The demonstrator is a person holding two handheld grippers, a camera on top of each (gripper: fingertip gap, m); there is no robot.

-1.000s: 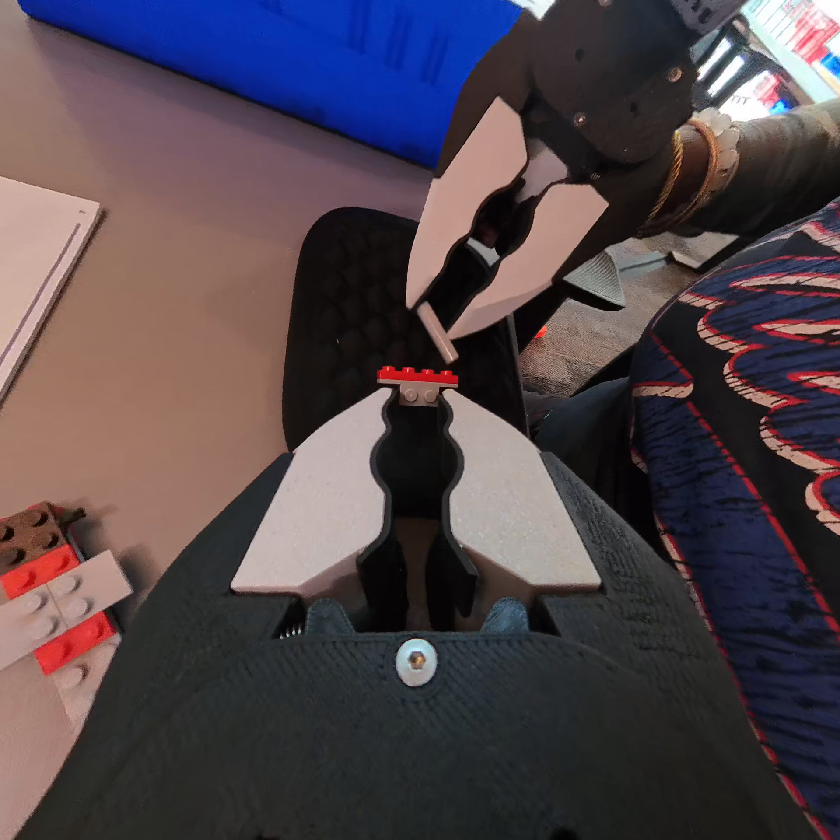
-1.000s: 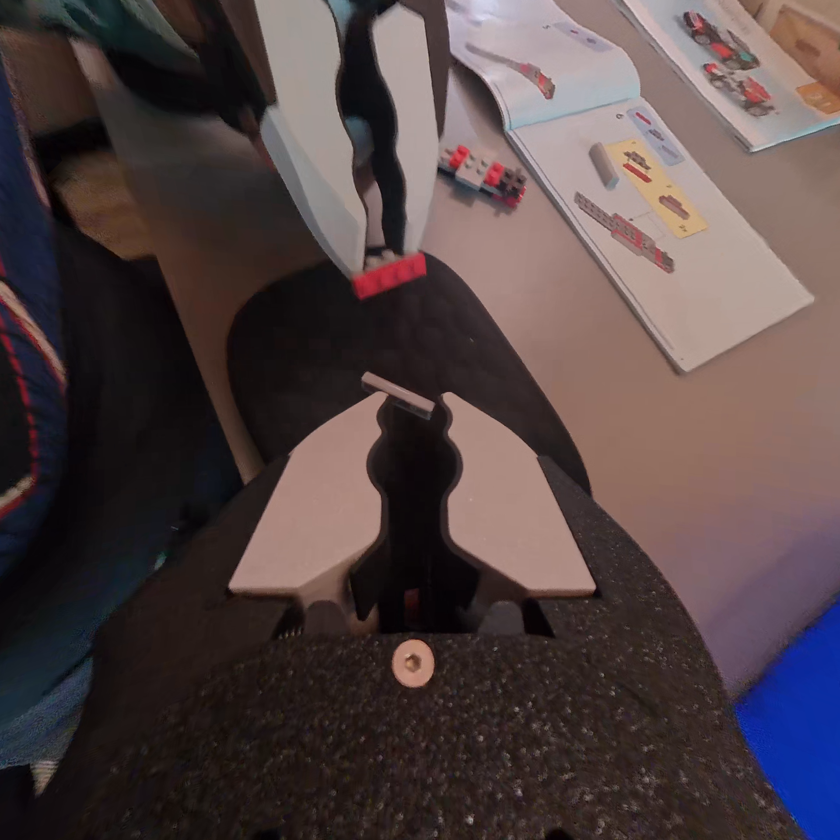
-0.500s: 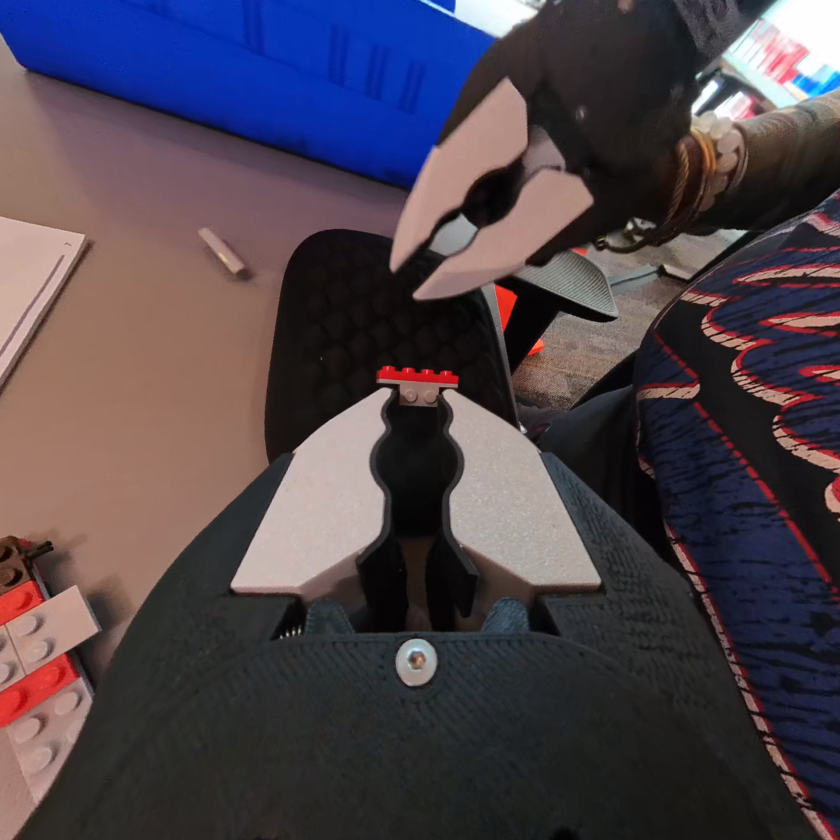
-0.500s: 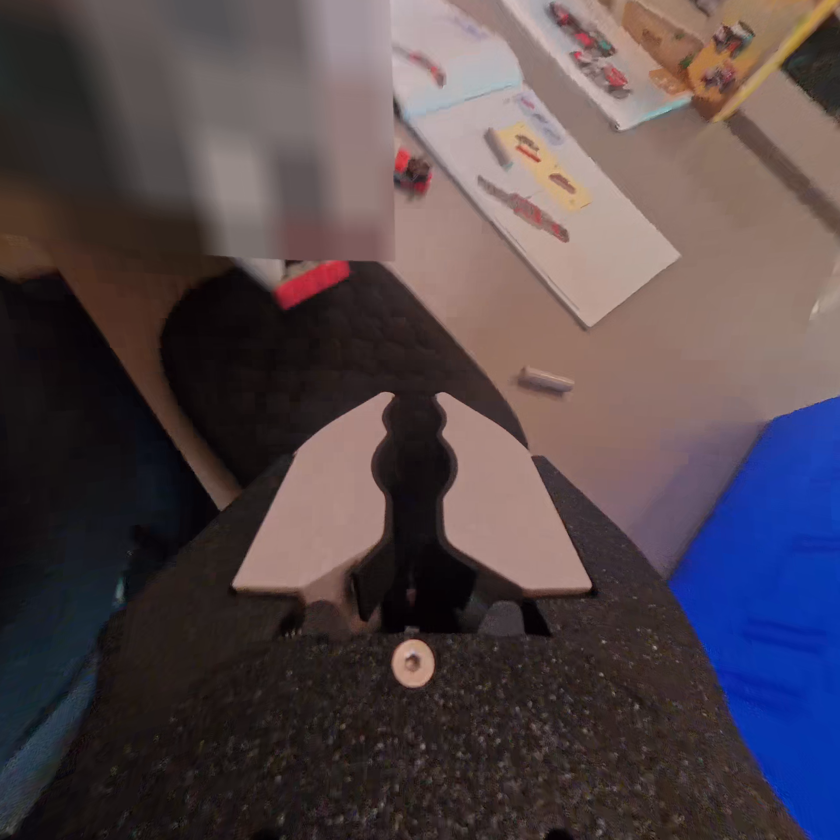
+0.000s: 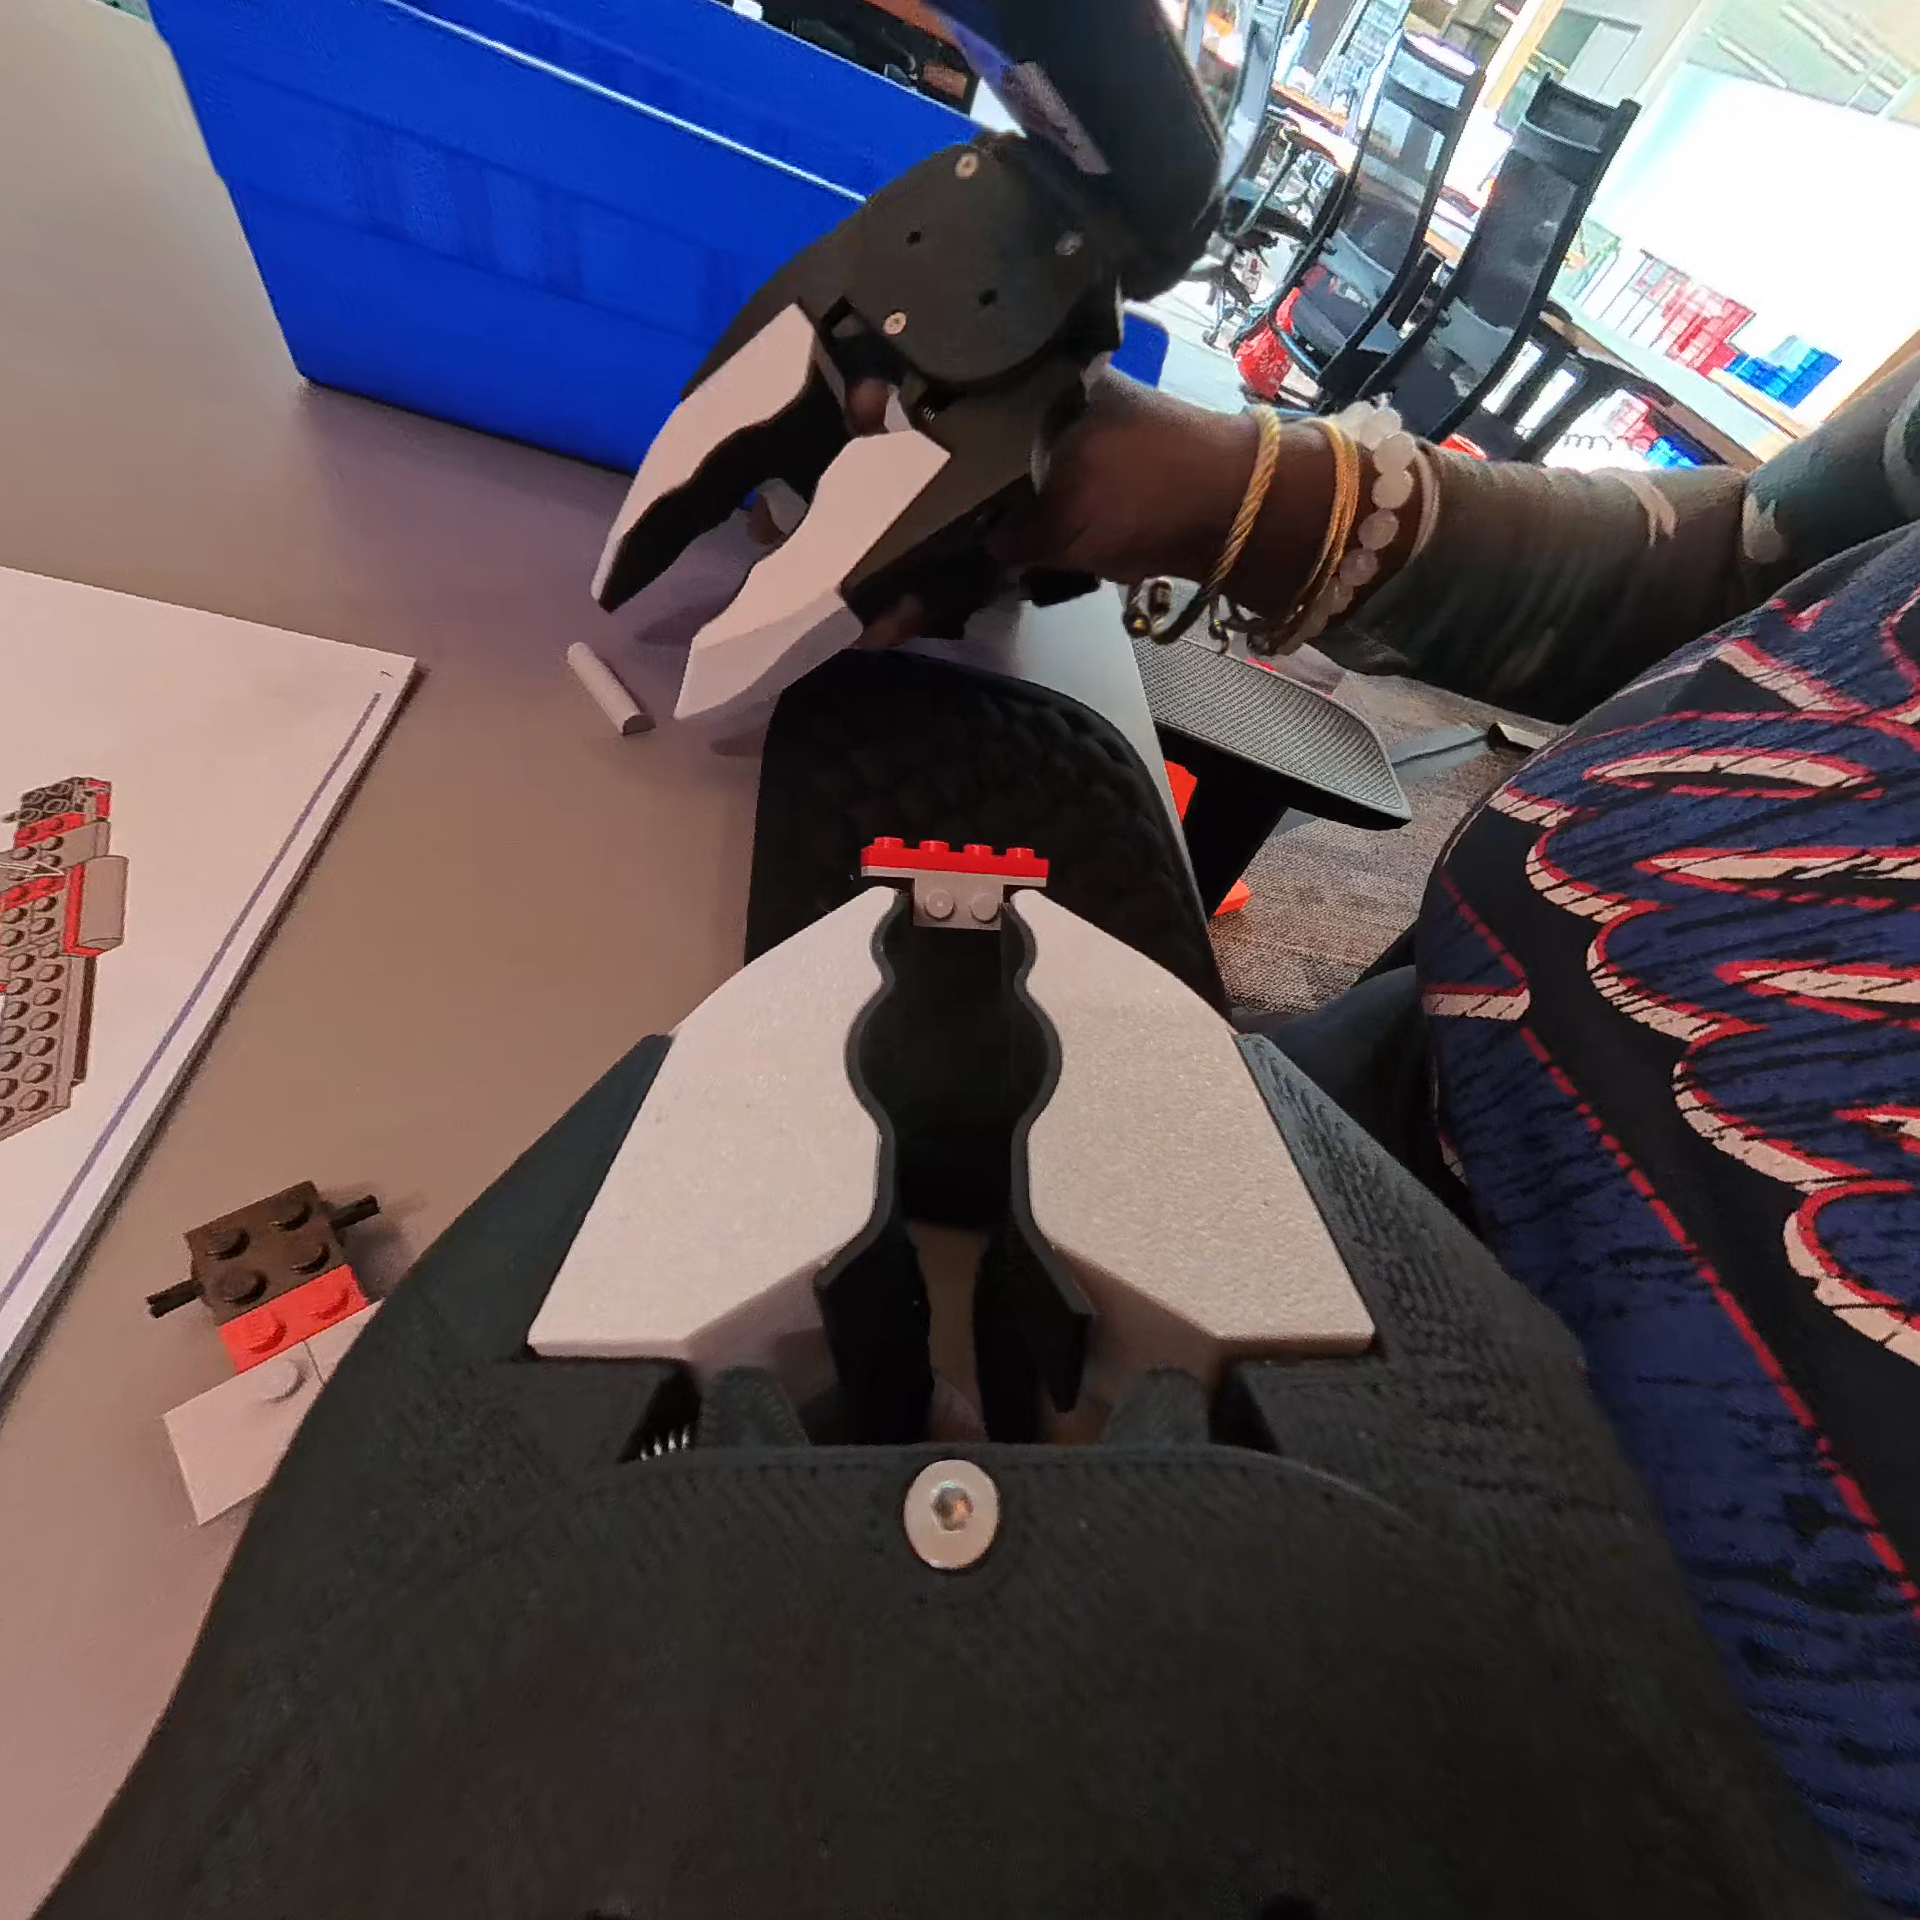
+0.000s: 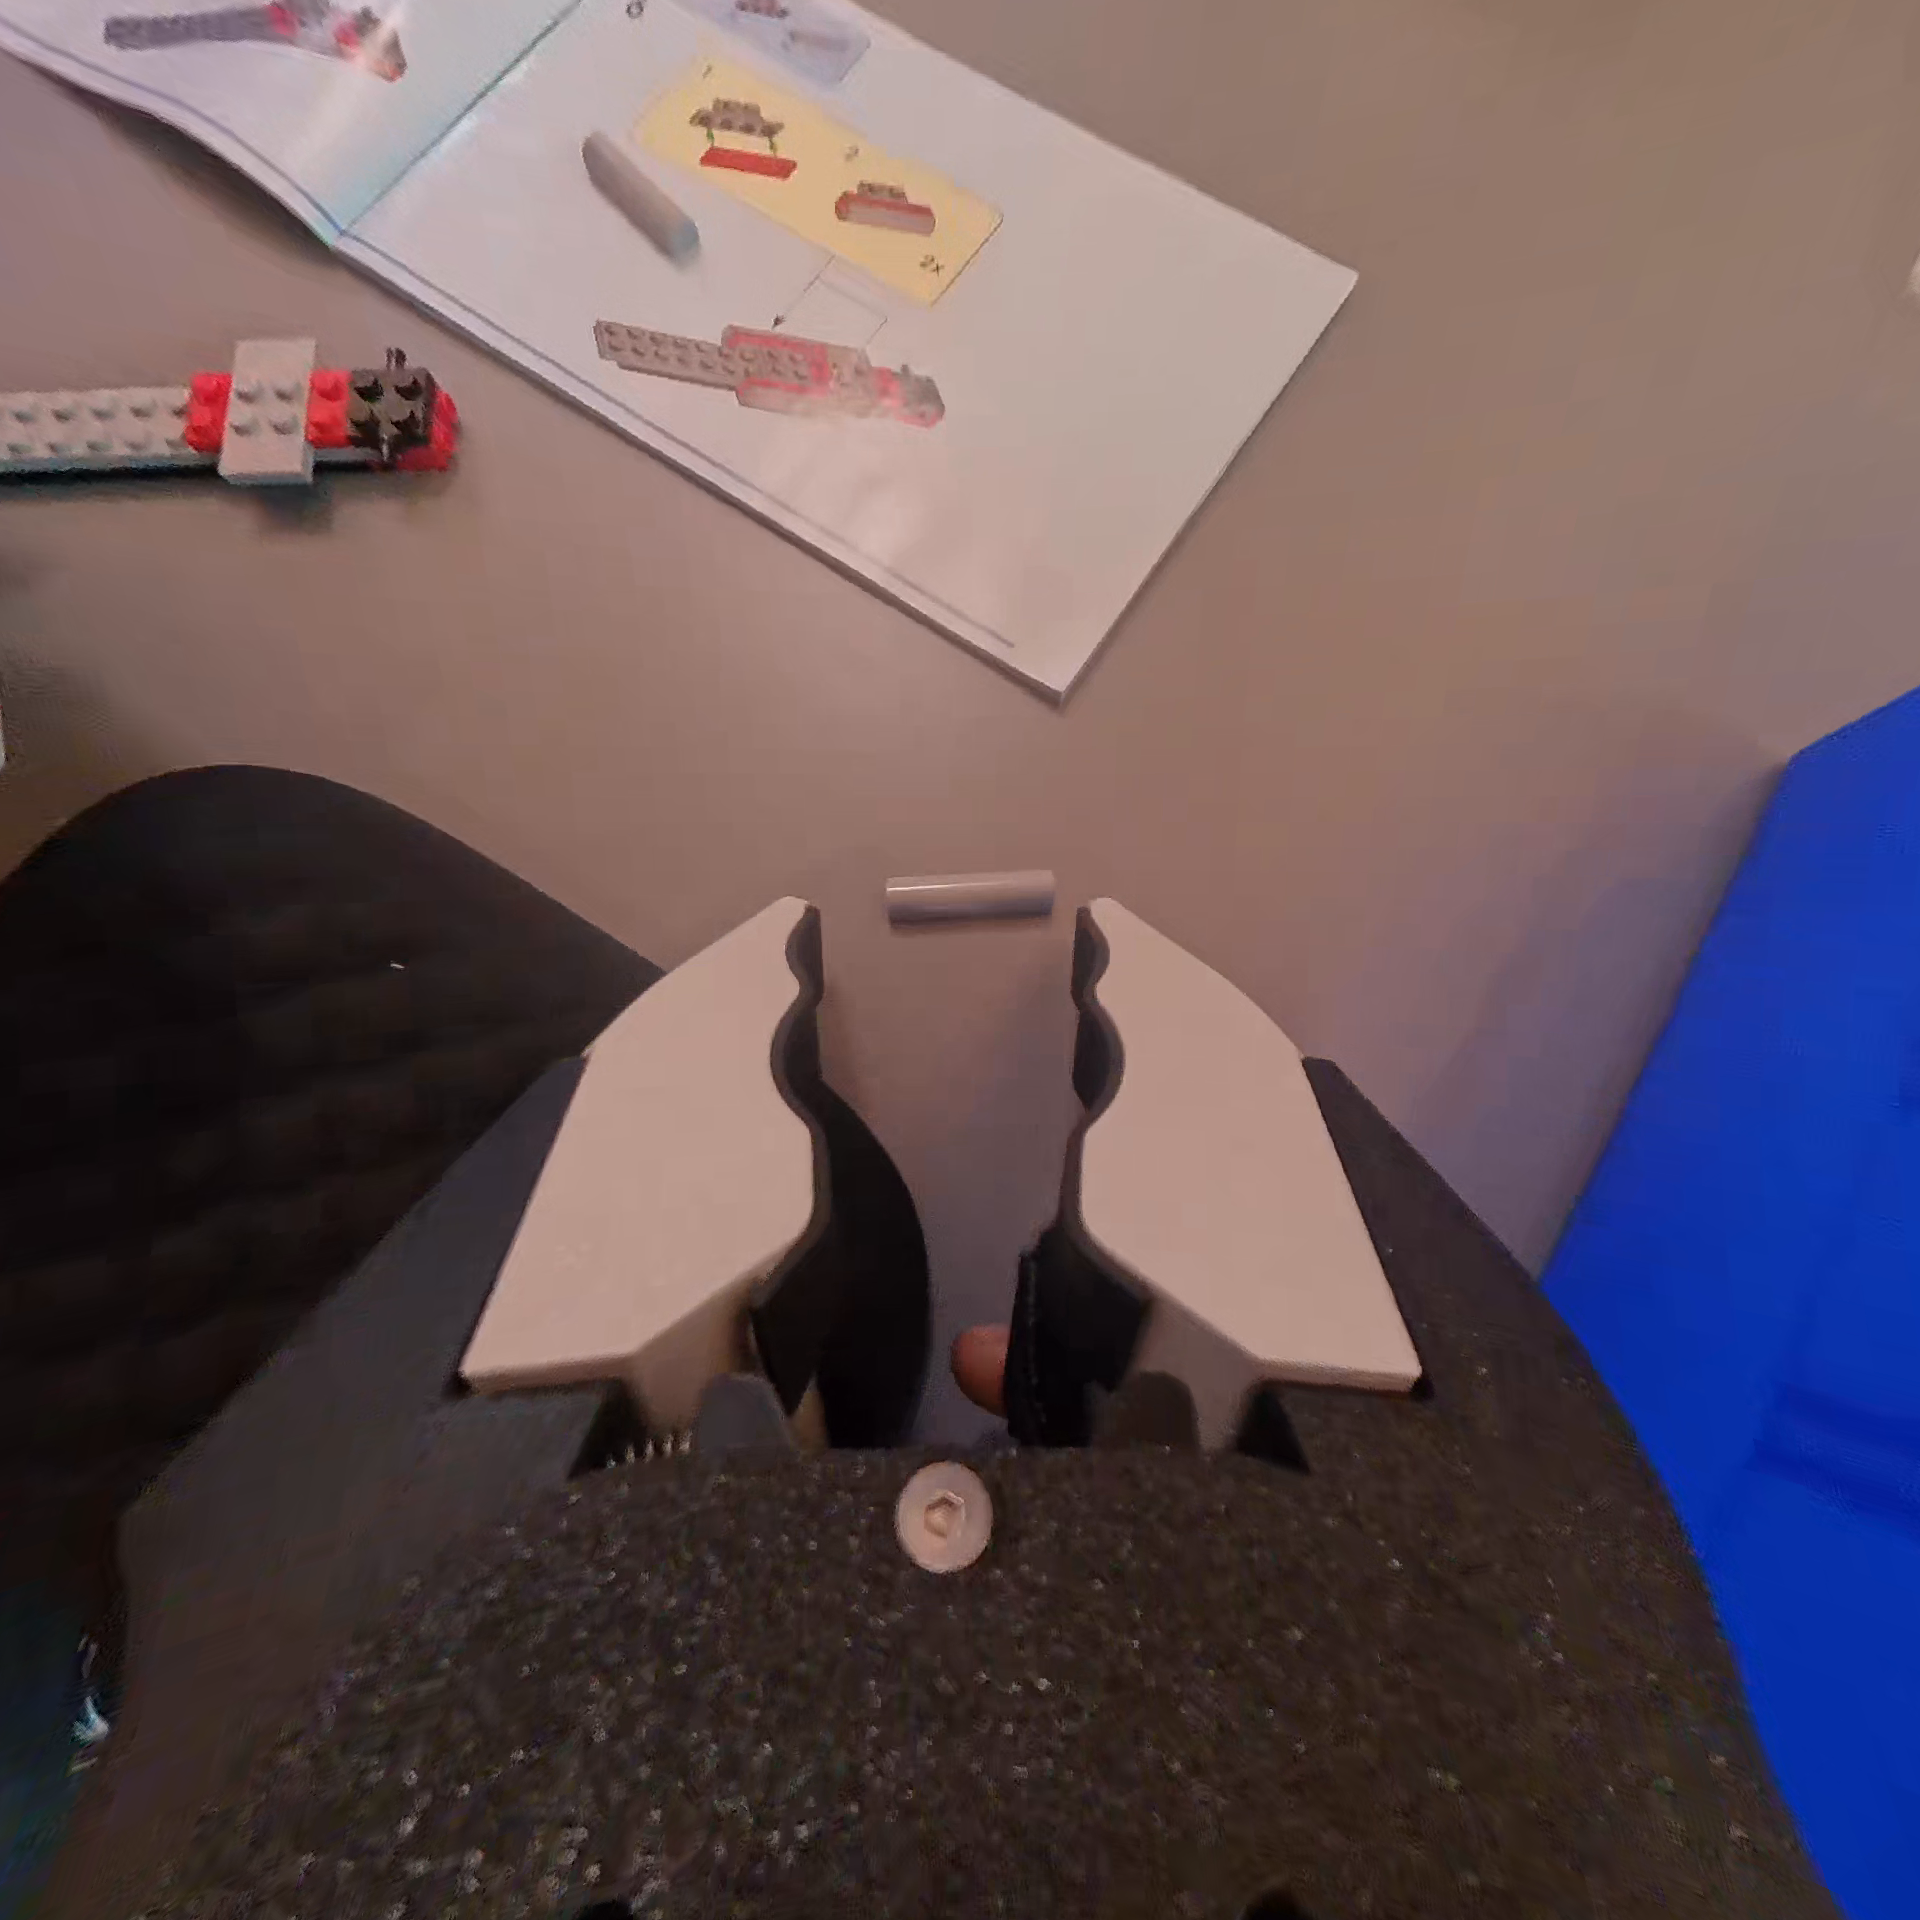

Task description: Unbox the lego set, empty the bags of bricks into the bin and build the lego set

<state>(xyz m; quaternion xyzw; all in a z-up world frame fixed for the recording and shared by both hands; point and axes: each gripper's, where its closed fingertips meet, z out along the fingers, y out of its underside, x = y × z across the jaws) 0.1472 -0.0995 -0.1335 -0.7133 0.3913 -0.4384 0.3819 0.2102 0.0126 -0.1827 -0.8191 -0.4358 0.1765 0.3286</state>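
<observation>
Right gripper (image 6: 945, 914) gapes empty, grey tile (image 6: 969, 897) now dropped just beyond its fingertips; blue bin (image 6: 1787, 1143) rightward; left gripper (image 5: 953, 906) still clenches red-and-grey piece (image 5: 954, 868).

A grey table in a bright, open office

The table (image 5: 312, 499) has a smooth, matt grey top, which fills the right wrist view (image 6: 1455, 312) under dimmer, warmer light. Past its far edge, up and to the right of the tool in the left wrist view, dark office chairs (image 5: 1538, 229) stand in rows beside further desks. Behind them a wide window (image 5: 1766, 177) lets in strong daylight. A grey mesh chair arm (image 5: 1268, 727) juts out just beyond the table's corner, over grey speckled carpet (image 5: 1320, 894).
</observation>
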